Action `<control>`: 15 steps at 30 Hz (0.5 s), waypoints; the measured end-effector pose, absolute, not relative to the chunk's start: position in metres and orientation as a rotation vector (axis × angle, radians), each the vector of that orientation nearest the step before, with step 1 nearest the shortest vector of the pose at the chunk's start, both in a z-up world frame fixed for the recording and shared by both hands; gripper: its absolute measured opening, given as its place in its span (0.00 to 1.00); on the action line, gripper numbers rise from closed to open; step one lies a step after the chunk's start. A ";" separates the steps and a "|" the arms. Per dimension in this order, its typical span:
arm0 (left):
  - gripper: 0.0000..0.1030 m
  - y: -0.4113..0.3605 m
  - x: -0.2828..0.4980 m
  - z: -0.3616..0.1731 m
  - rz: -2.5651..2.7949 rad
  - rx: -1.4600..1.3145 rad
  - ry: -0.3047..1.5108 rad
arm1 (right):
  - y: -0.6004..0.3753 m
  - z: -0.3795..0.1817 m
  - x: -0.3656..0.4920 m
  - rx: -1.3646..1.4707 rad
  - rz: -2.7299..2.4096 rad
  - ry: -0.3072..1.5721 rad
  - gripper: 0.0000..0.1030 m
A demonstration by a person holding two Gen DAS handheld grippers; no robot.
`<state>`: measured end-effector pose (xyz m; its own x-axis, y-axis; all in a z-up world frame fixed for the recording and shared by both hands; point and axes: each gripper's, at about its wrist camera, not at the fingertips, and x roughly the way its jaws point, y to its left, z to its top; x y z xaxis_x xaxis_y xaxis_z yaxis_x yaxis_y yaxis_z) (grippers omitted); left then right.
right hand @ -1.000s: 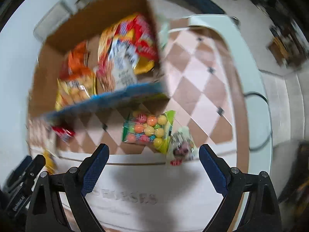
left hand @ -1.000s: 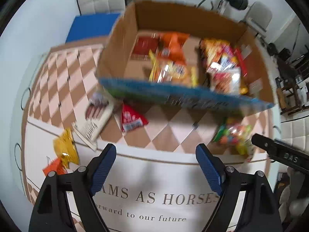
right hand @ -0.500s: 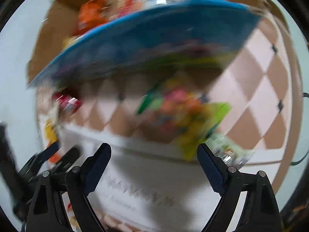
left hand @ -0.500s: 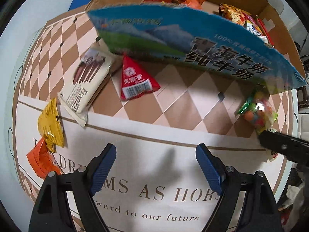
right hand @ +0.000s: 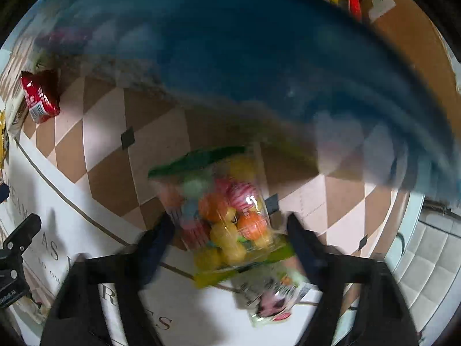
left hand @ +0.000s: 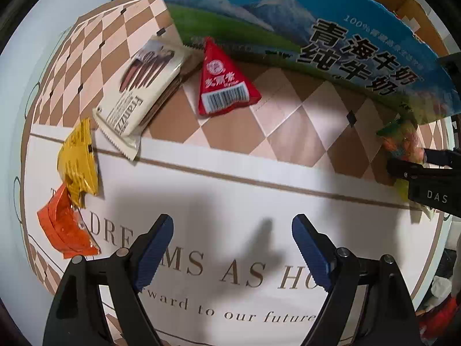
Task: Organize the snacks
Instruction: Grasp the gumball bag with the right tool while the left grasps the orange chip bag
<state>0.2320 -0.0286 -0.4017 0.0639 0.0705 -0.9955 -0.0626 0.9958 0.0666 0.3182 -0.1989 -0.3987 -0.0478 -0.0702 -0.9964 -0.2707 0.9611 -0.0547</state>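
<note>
My right gripper jaws, just closing, straddle the crinkly, slippery candy bag without visibly pinching it; I'd squeeze its lumpy middle, while my left gripper gapes empty.

A checkered tablecloth covers the table, bearing a cardboard box, wafer pack, red triangular packet, yellow and orange packets, and candy bag.

The table mat reads "AS HO" above "ward to our future". The cardboard box shows "100%" and "青海牛奶 纯牛奶". The white wafer packet reads "Franzzi". The right gripper body bears "DAS".
</note>
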 end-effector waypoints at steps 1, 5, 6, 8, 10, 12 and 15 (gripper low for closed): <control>0.82 -0.026 0.227 -0.401 0.105 0.005 1.504 | -0.198 -0.398 0.315 -0.253 0.168 1.621 0.62; 0.82 -0.003 0.211 -0.399 0.133 -0.006 1.493 | -0.187 -0.397 0.291 -0.181 0.170 1.674 0.58; 0.82 0.010 0.204 -0.396 0.149 -0.030 1.493 | -0.184 -0.398 0.284 -0.167 0.172 1.685 0.56; 0.82 0.033 0.195 -0.391 0.187 -0.079 1.490 | -0.173 -0.398 0.266 -0.137 0.175 1.708 0.54; 0.82 0.069 0.183 -0.384 0.257 -0.158 1.486 | -0.162 -0.399 0.250 -0.122 0.164 1.718 0.54; 0.82 0.101 0.176 -0.378 0.320 -0.229 1.478 | -0.149 -0.399 0.235 -0.113 0.164 1.722 0.54; 0.82 0.153 0.167 -0.378 0.430 -0.332 1.467 | -0.141 -0.400 0.224 -0.064 0.134 1.717 0.55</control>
